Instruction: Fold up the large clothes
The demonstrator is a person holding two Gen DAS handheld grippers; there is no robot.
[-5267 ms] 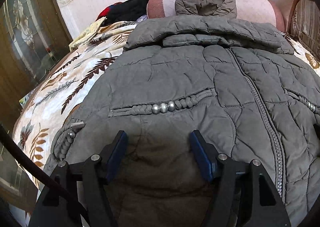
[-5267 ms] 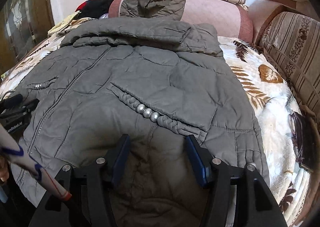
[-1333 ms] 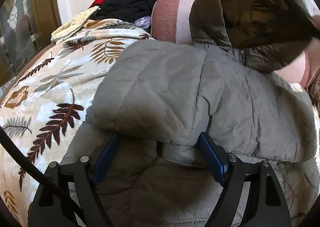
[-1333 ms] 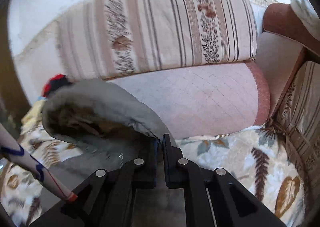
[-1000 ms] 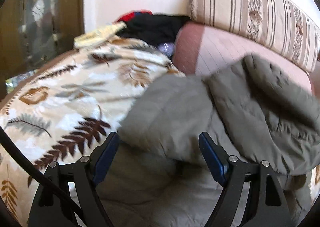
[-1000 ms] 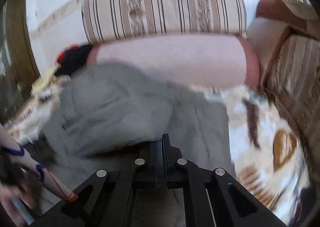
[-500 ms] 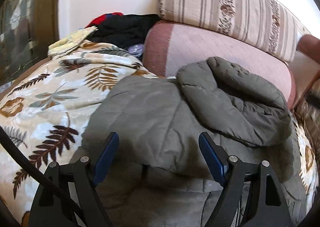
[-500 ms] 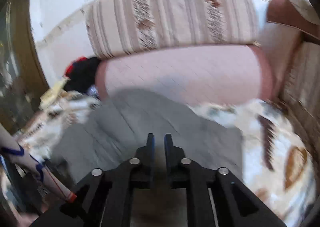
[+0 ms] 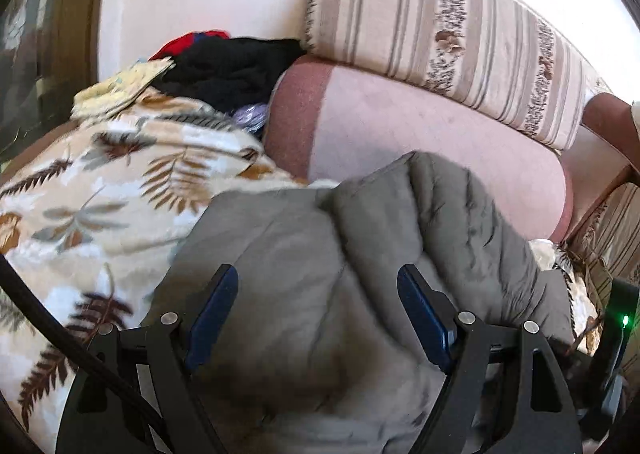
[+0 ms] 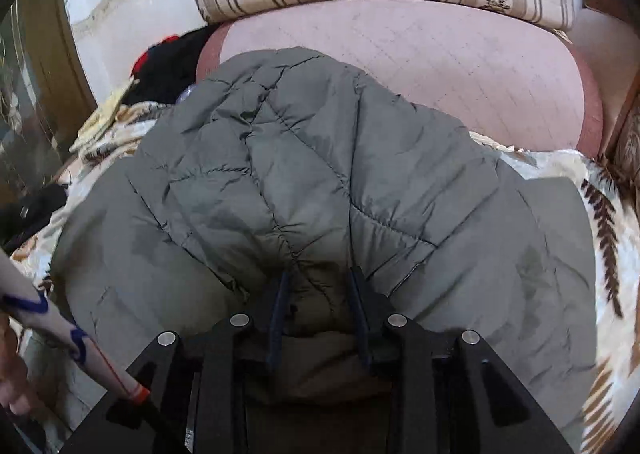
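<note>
Grey jacket (image 10: 320, 182) spread on leaf-print blanket (image 9: 88, 190), hood (image 9: 448, 222) folded down at 12 o'clock; left tool (image 9: 316, 318) wide above it, right tool (image 10: 318, 306) narrow around a fold.

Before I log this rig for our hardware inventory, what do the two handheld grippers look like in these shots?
Both match: the left gripper and right gripper have matte black angular linkage arms joined by silver round pivot bolts, ending in fingers faced with flat dark blue pads. A black cable runs past the left one. In the right view, a white sleeve with blue marks and an orange-red cuff band shows.
</note>
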